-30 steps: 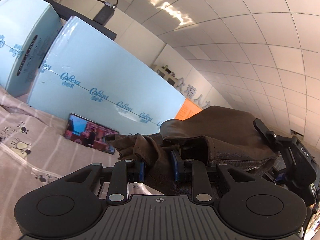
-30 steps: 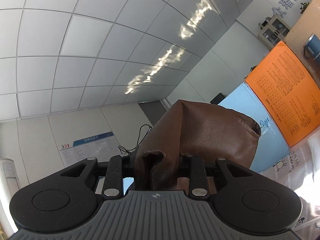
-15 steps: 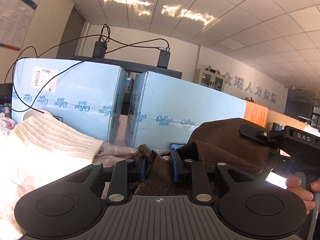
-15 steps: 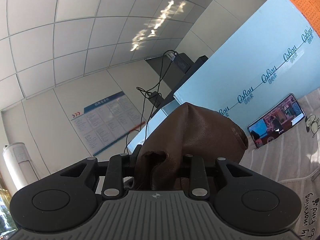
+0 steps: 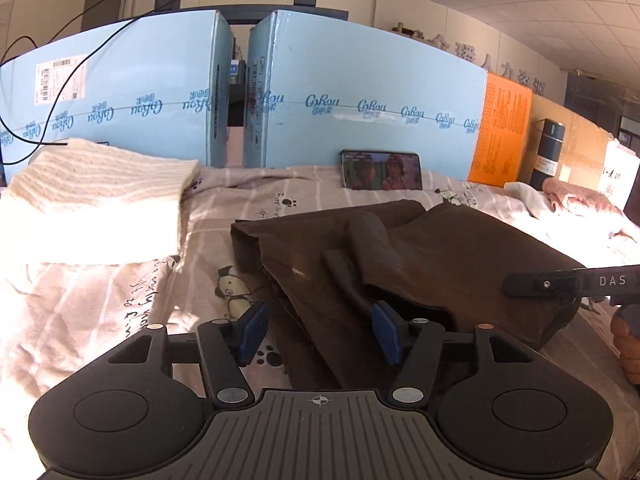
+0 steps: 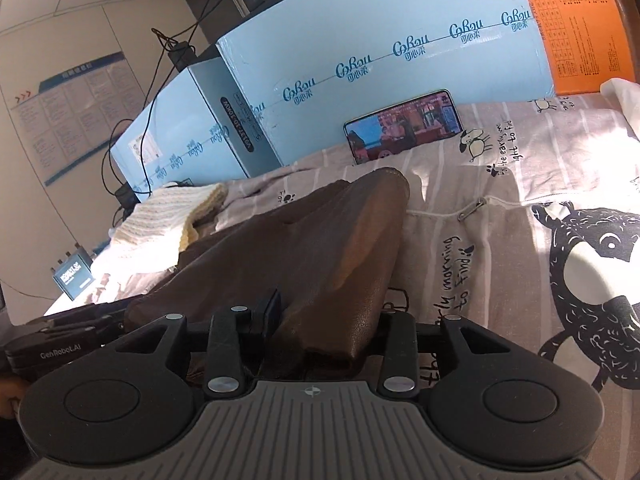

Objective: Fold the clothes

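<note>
The left gripper (image 5: pixel 320 330) stands with its jaws wide apart over the near edge of the brown garment (image 5: pixel 400 256), gripping nothing. The right gripper's (image 6: pixel 320 316) jaws are spread too, with a fold lying loose between them. The garment lies in a doubled heap on the bed (image 5: pixel 120 300); next, judge whether another fold is needed

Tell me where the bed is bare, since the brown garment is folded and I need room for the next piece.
Bare sheet lies between the cream knit and the brown garment, and right of the garment toward the penguin print. A thinner strip runs before the phone. It is crowded at the left by the knit and far right by pink cloth.
</note>
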